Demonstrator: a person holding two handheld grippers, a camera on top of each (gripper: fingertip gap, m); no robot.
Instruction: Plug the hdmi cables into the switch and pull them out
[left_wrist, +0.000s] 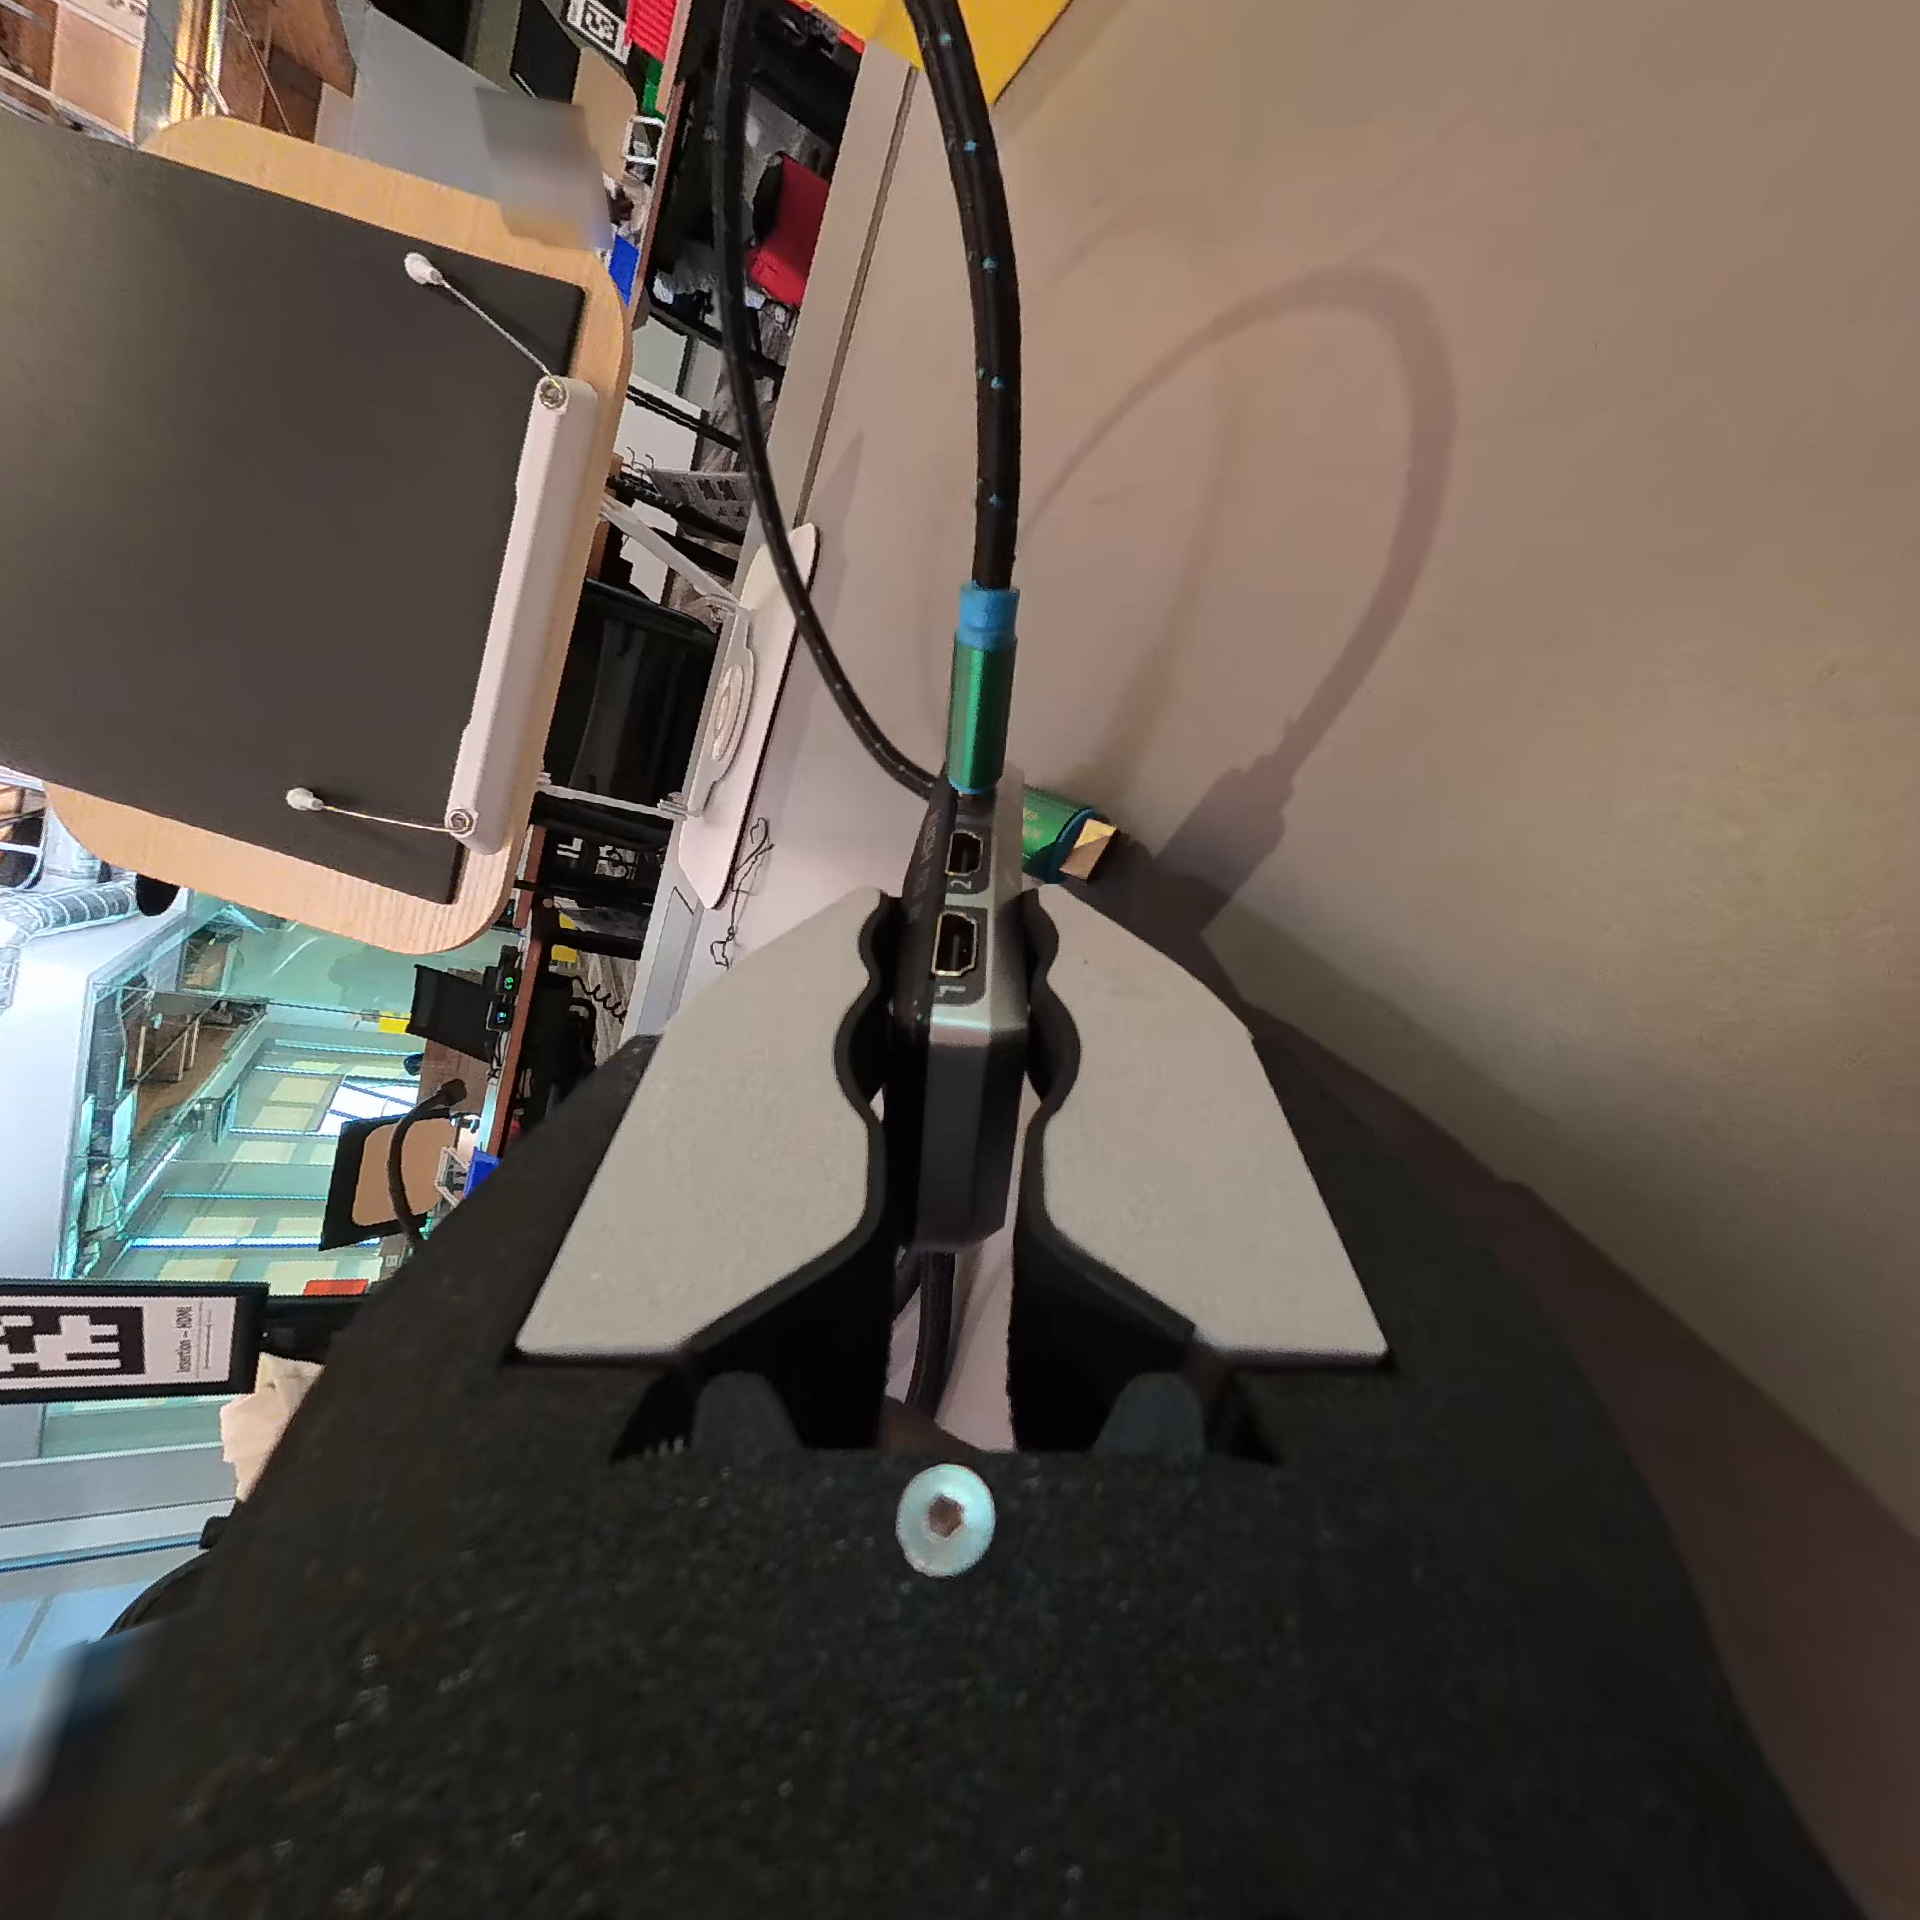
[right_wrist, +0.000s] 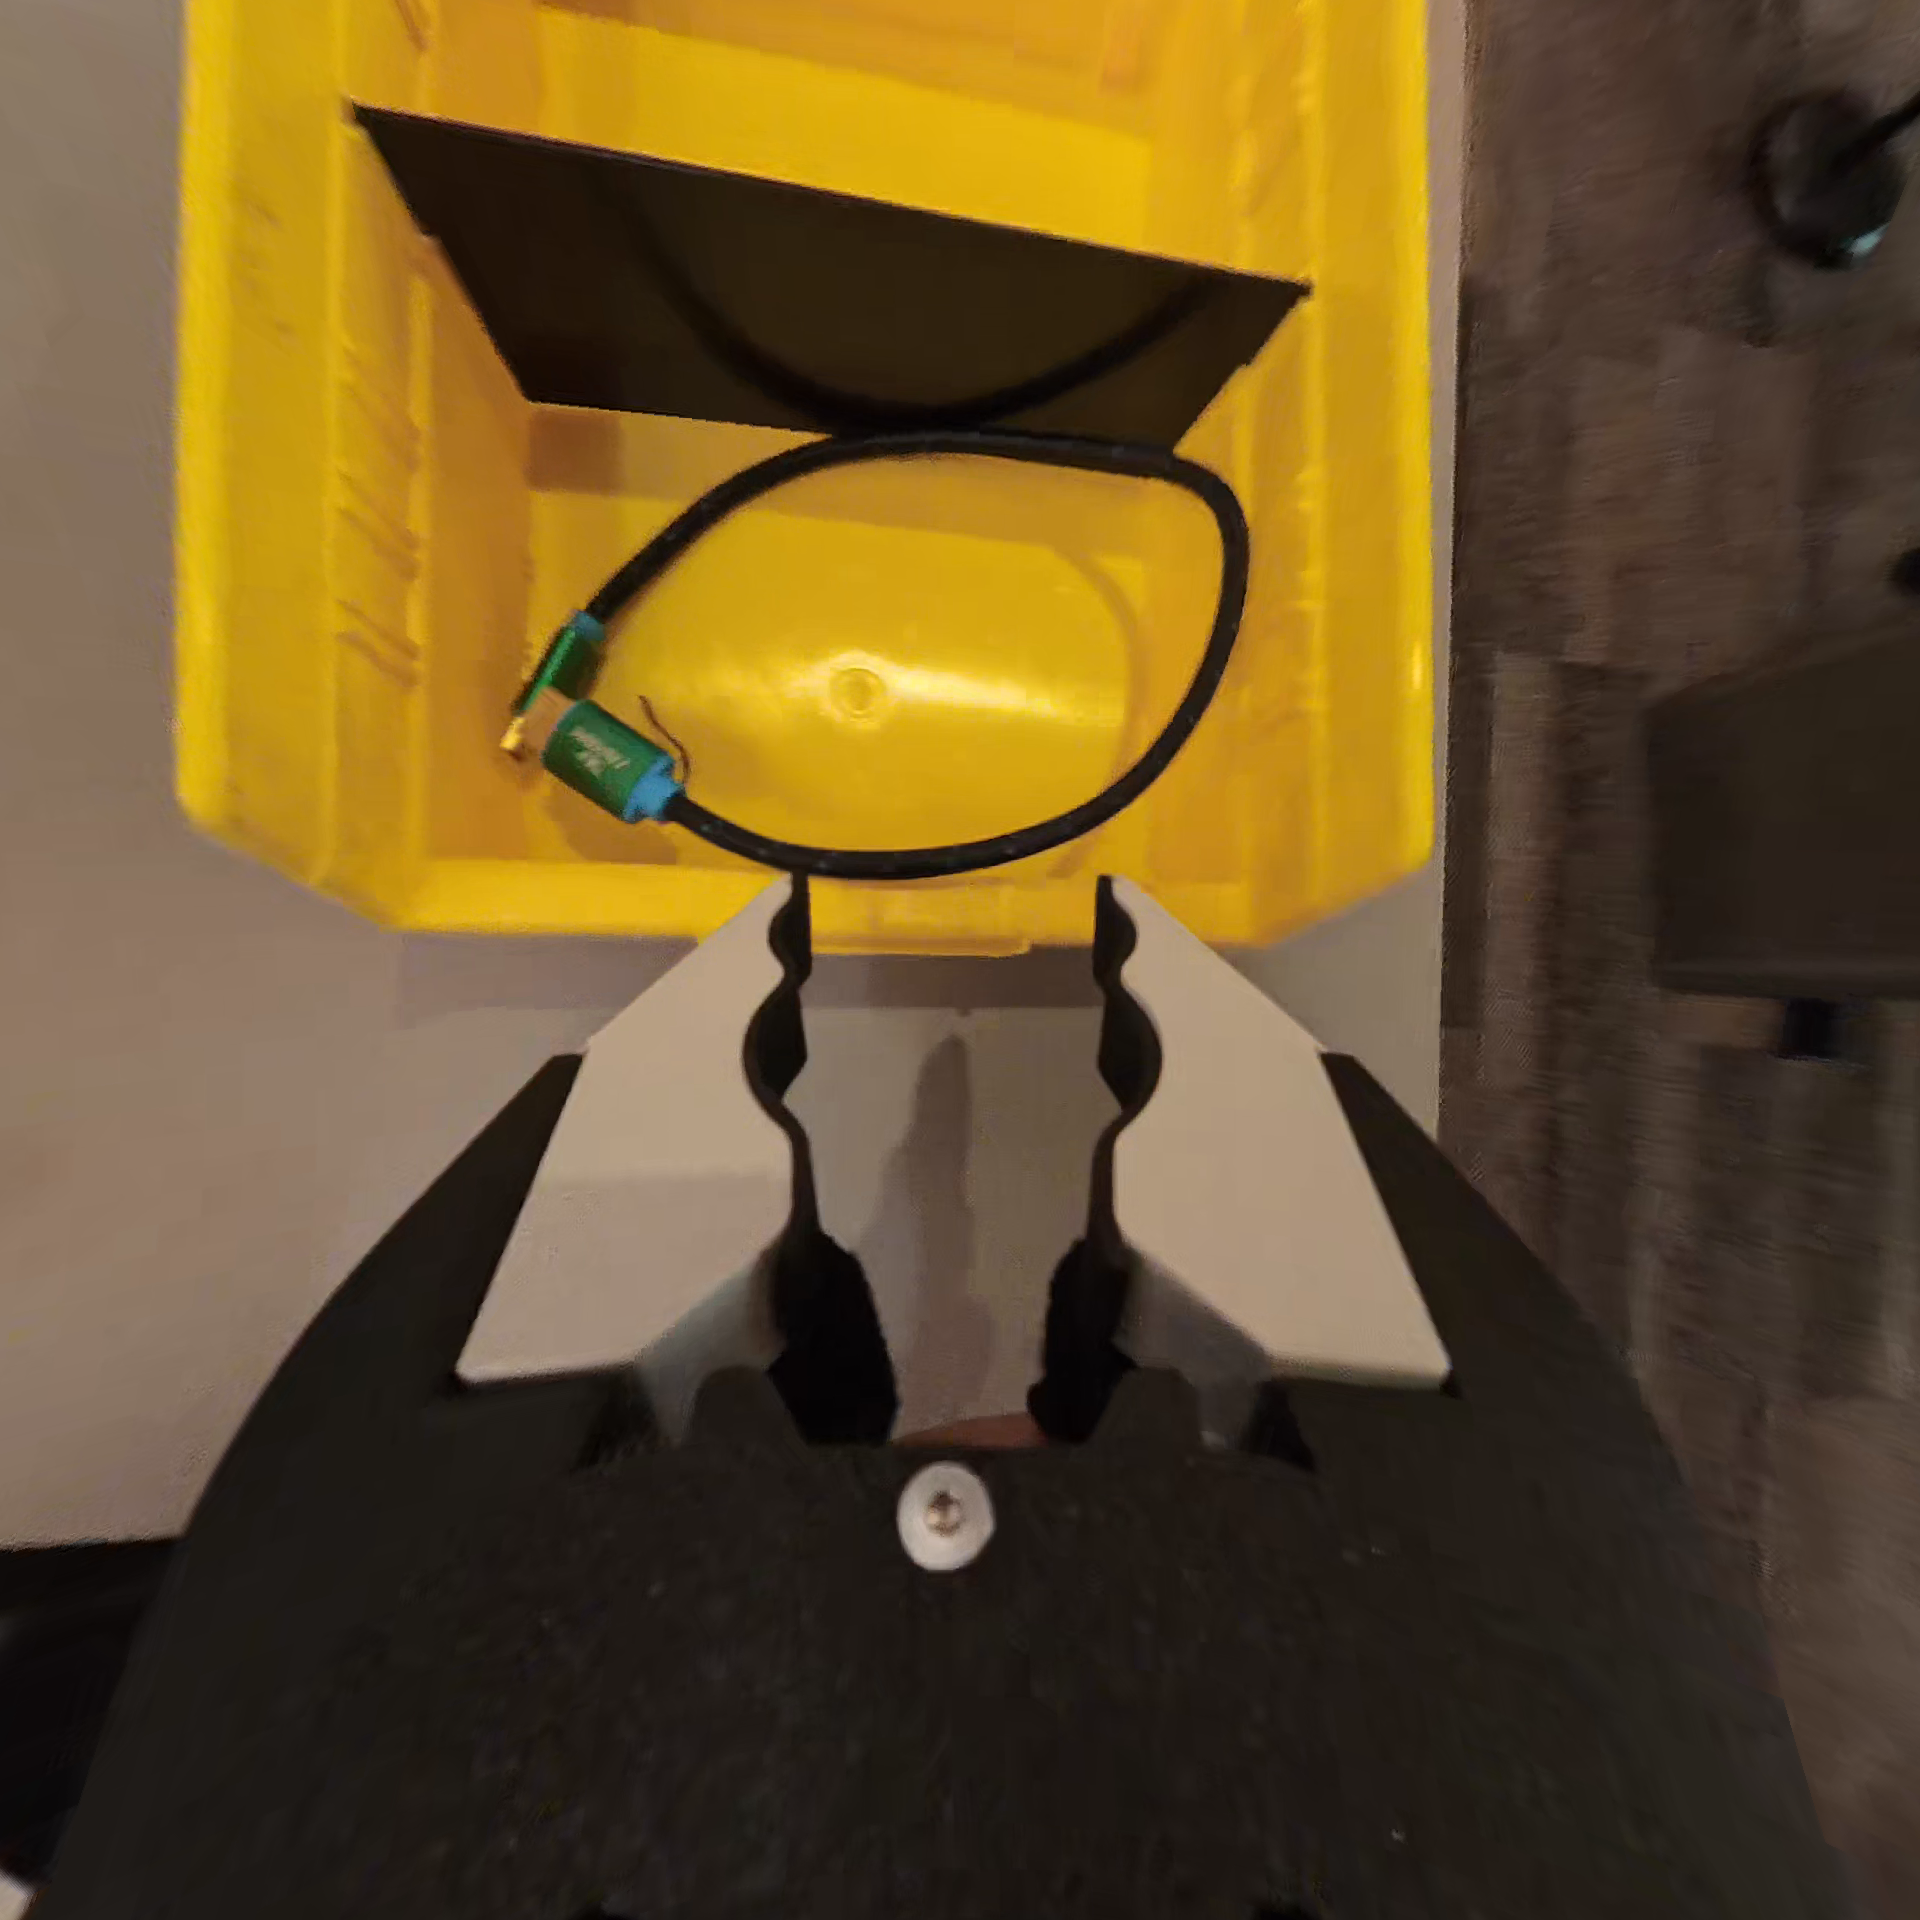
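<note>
L gripper (left_wrist: 954, 971) grips switch (left_wrist: 961, 1049) (R empty).

Pale tabletop (right_wrist: 156, 1039), yellow bin (right_wrist: 1340, 623) resting on it, green plug (left_wrist: 1049, 826)

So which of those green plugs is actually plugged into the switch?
The upright green plug atop the switch; the other green plug lies loose beside it.

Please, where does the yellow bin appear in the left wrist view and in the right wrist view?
Left wrist view: only a corner of the yellow bin shows at the top edge, behind the black braided cable.
Right wrist view: it fills the upper half, just beyond the open right gripper.
Shared landmark: the pale tabletop.
</note>
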